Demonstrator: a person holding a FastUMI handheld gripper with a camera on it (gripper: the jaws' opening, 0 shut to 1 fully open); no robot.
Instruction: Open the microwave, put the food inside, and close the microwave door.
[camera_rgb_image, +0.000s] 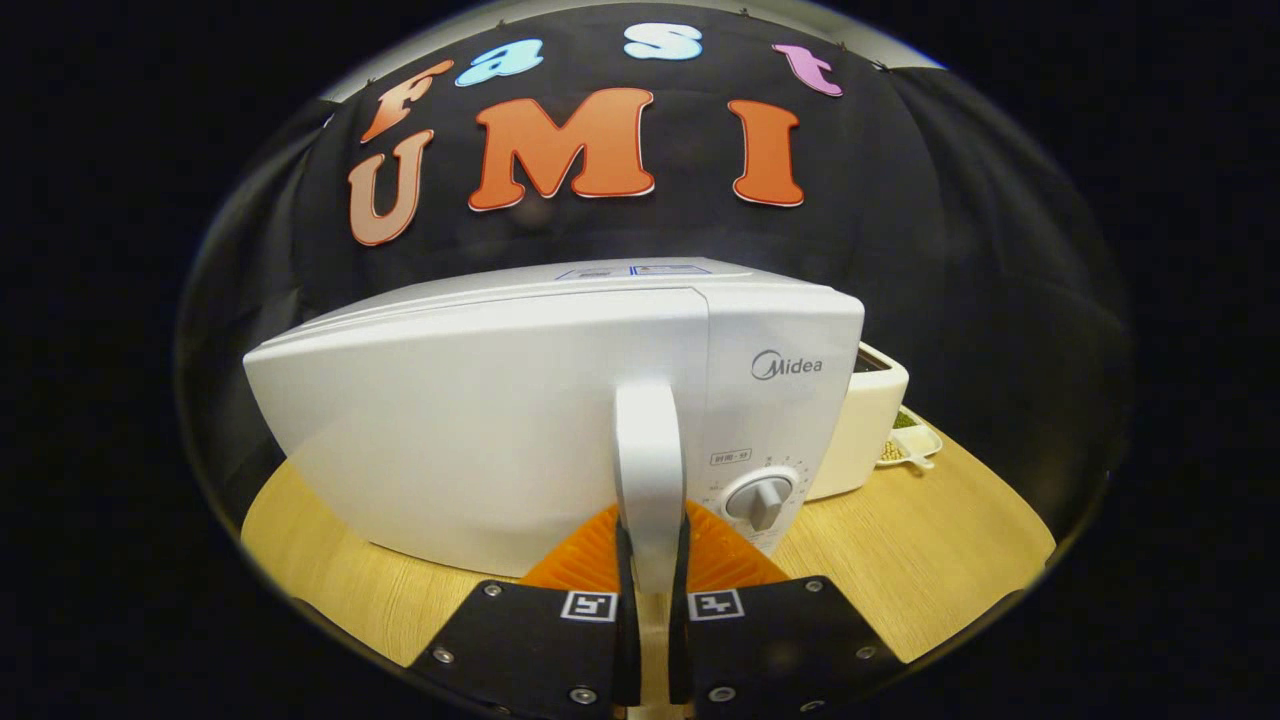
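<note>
- Two fingers of the gripper (651, 560) pinch the microwave (560, 420) door handle (648, 460), holding it, likely to pull.
- Food dish (912, 440) waits far right on the table (900, 560).

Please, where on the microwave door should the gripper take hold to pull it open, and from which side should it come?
Grip the upright door handle, coming straight from the front. It is a narrow vertical bar standing out from the microwave door beside the dial, so one finger fits on each side. The gripper is already there: its fingers appear to press on the handle's lower part from both sides.
</note>
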